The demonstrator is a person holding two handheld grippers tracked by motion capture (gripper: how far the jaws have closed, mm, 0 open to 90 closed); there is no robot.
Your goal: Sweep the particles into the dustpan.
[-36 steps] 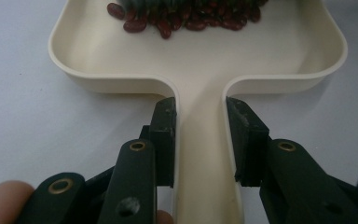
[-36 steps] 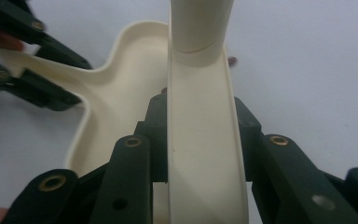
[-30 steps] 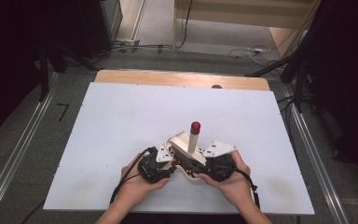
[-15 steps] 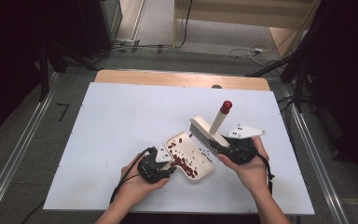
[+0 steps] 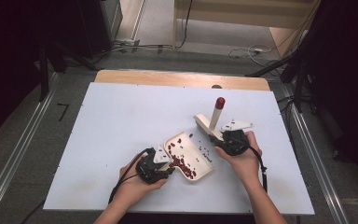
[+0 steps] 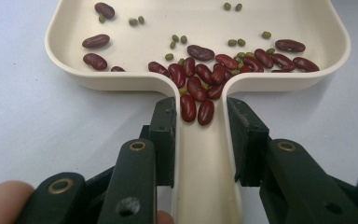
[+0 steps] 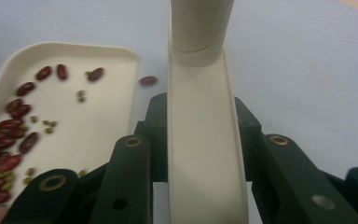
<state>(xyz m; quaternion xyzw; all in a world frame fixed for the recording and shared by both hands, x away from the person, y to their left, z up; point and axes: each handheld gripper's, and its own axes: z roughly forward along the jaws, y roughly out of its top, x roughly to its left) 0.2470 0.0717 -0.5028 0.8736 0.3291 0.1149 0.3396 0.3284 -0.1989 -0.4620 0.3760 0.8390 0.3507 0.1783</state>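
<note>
A cream dustpan [image 5: 200, 163] lies on the white table, with red kidney beans [image 5: 181, 162] and small green beans in it. My left gripper [image 5: 165, 164] is shut on its handle; in the left gripper view the jaws of this gripper [image 6: 200, 112] clamp the handle [image 6: 200, 168], and beans [image 6: 200, 77] pile at its mouth. My right gripper [image 5: 220, 139] is shut on a cream brush [image 5: 204, 122] with a red-tipped handle [image 5: 220, 101]. It holds the brush just right of the pan. The brush [image 7: 205, 149] sits between the jaws of that gripper [image 7: 203, 107].
A few loose beans [image 5: 206, 150] lie on the table beside the pan's right rim, one of them [image 7: 148, 80] close to the brush. The white board [image 5: 121, 121] ends at a wooden strip [image 5: 168, 77] at the far side. Cables lie on the floor beyond.
My right gripper has carried the brush from over the dustpan to the right and a little away from it. The left gripper and the pan have stayed put.
</note>
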